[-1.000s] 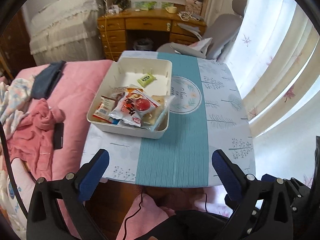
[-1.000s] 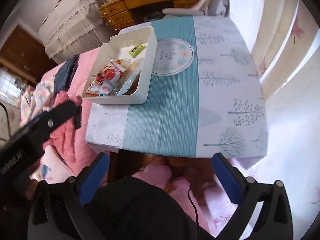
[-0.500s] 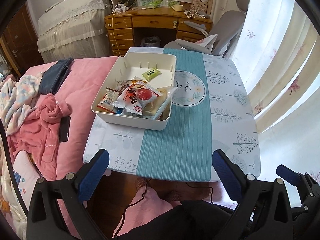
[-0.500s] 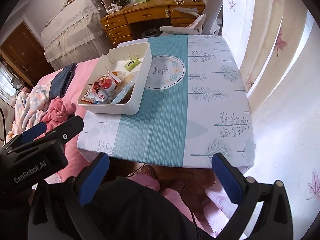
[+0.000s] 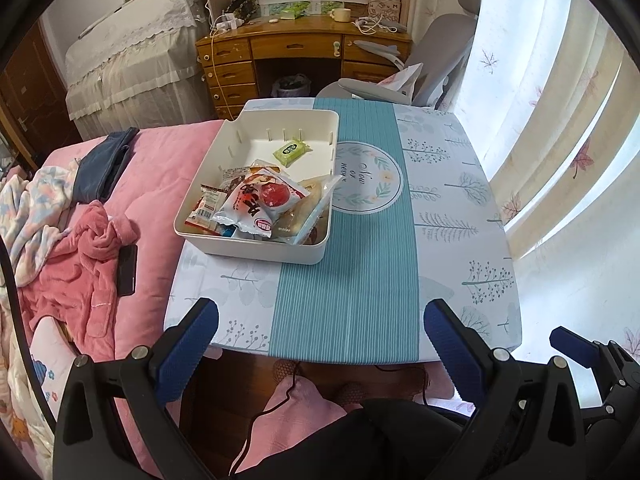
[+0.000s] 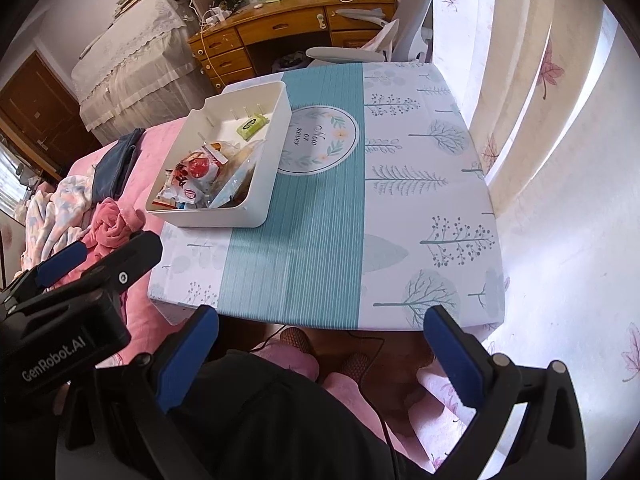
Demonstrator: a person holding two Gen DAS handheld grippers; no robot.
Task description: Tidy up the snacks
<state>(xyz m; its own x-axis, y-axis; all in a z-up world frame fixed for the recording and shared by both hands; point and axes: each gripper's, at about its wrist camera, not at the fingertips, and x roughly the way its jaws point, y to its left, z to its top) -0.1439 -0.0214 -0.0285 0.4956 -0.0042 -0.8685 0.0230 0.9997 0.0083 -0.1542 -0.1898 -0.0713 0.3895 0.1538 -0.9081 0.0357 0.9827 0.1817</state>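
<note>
The snacks all lie in the white bin at the table's left edge, a green packet alone at its far end, the rest heaped near. No snack shows loose on the cloth, so the sorting looks nearly or fully done. The left gripper and right gripper hang wide and empty, short of the table.

White bin, teal-striped tablecloth

"GenRobot.AI" on left gripper
</note>
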